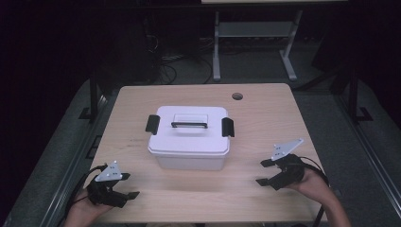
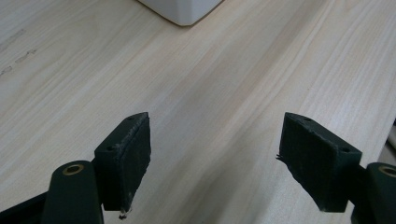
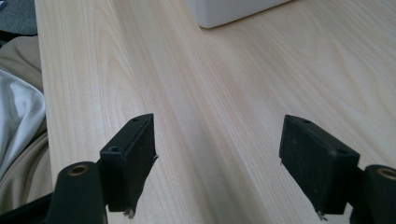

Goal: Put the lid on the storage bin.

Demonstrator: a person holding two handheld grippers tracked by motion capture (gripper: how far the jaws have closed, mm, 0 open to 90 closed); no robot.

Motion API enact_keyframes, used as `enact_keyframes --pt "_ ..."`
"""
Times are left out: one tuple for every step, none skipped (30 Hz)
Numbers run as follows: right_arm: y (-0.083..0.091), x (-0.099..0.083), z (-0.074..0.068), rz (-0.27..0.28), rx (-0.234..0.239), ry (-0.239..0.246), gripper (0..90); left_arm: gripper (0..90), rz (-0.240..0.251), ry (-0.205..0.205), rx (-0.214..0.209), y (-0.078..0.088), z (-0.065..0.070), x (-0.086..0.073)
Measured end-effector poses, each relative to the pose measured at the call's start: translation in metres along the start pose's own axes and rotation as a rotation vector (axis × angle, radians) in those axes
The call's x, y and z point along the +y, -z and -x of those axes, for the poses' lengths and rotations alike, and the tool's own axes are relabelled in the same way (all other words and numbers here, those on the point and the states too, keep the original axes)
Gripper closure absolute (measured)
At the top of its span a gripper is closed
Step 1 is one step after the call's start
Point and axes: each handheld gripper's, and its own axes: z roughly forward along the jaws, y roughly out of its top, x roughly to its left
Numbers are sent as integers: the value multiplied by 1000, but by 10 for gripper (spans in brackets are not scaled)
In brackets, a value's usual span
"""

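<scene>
A white plastic storage box (image 1: pixel 189 138) with a lid, a black-edged top handle (image 1: pixel 189 124) and two black side latches (image 1: pixel 152 124) stands in the middle of the wooden table (image 1: pixel 265 118). My left gripper (image 1: pixel 128 185) rests near the front left corner, open, with bare wood between its jaws (image 2: pixel 215 158). At the front right, my right gripper (image 1: pixel 263 172) is open too, nothing between its jaws (image 3: pixel 217 158). A corner of the box (image 2: pixel 184 9) lies far ahead in the left gripper view, and another box corner (image 3: pixel 229 11) in the right gripper view.
A round cable hole (image 1: pixel 237 96) sits in the table's far right part. Beyond the table stand a metal desk frame (image 1: pixel 255 42) and cables on a dark floor. Light cloth (image 3: pixel 16 116) lies past the table's front edge in the right gripper view.
</scene>
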Motion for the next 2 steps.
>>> enact_keyframes --pt "0 0 -1 3 -1 1 263 249 0 1 1 0 0 0" --pt "1 1 -1 5 -1 2 263 249 1 2 0 0 0 0"
